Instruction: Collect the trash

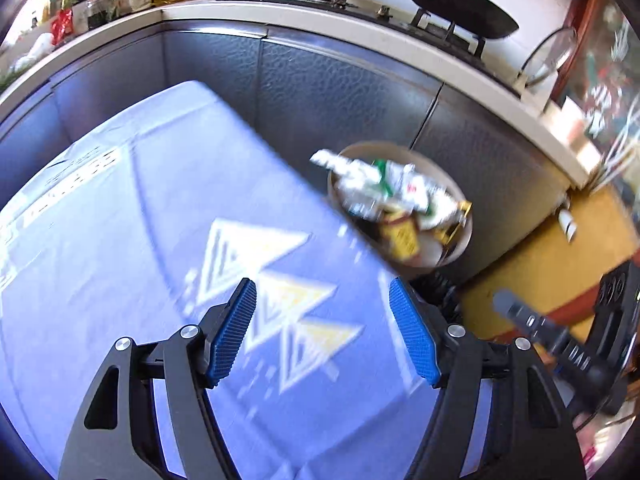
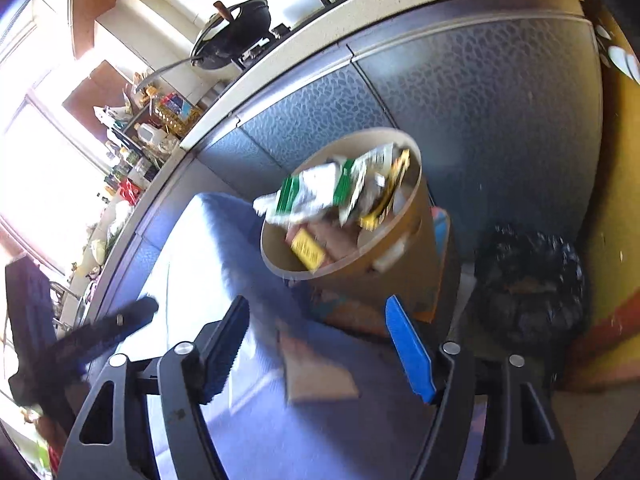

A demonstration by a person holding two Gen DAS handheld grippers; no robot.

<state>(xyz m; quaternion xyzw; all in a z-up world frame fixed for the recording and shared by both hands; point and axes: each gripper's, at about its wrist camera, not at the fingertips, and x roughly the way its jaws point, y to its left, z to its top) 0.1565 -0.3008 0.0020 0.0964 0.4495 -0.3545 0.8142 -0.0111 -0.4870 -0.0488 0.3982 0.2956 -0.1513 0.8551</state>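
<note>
- Left gripper (image 1: 322,332) hangs over the blue cloth (image 1: 168,208), jaws apart, empty.
- Right gripper (image 2: 316,344) likewise spread, holding nothing.
- Tan bin (image 2: 400,272) beside the cloth holds wrappers (image 2: 320,196), 1 poking over the rim.

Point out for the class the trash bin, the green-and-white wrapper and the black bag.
trash bin (image 2: 404,280), right wrist view, on its tan outer wall.
green-and-white wrapper (image 2: 308,194), right wrist view, on its middle, atop the pile.
black bag (image 2: 528,280), right wrist view, on its crinkled top.
</note>
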